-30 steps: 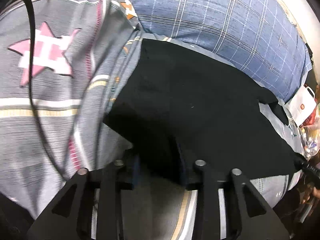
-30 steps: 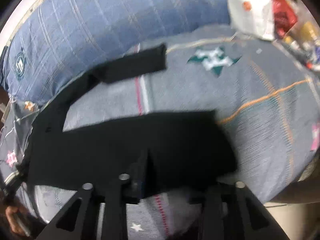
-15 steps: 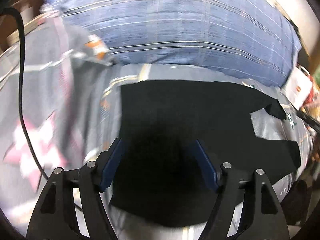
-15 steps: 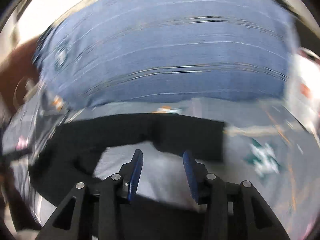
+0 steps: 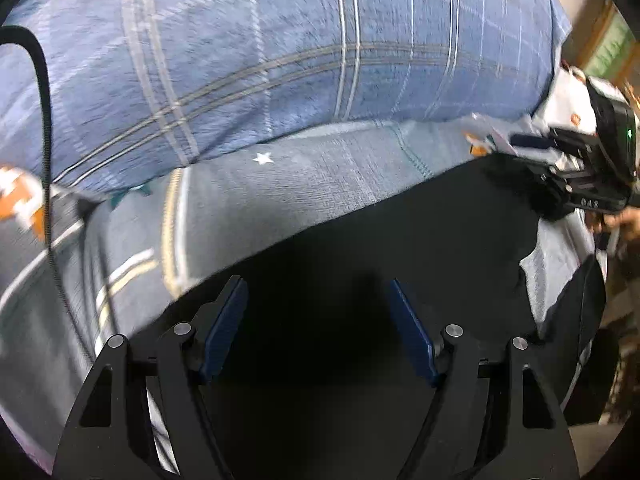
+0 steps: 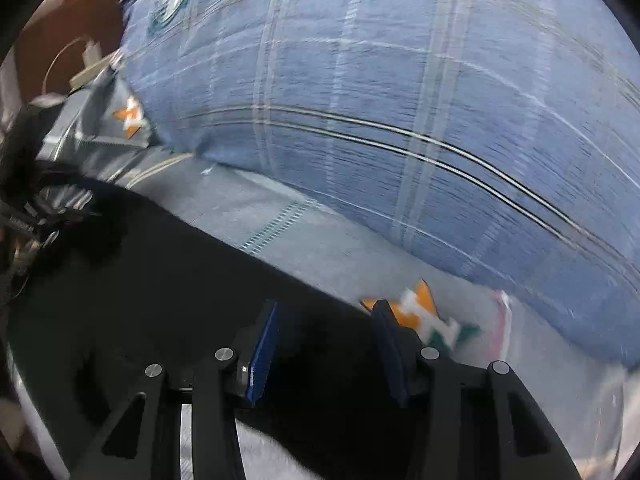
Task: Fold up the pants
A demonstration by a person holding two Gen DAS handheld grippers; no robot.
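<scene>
Left gripper (image 5: 316, 320) nearest in its own view: blue pads (image 5: 224, 326) spread wide, nothing pinched, jaws opened in the last sec and now steady. Black pants (image 5: 400, 240) lie flat on the bed beneath and between the fingers, running off to the right. Right gripper (image 6: 326, 338) in its view: pads apart at a medium gap w/ no cloth clamped, jaws just been opening; pants (image 6: 160, 280) spread under it and off to the left. Under the pants, grey bedsheet (image 5: 320, 176) w/ stars and stripes. Black cable (image 5: 46, 128) trails down the left side. Far right of left view, the other gripper's body (image 5: 592, 164), prob. near the pants' far edge, blurred. Farthest: blue plaid pillow (image 6: 400, 100) across the back.
</scene>
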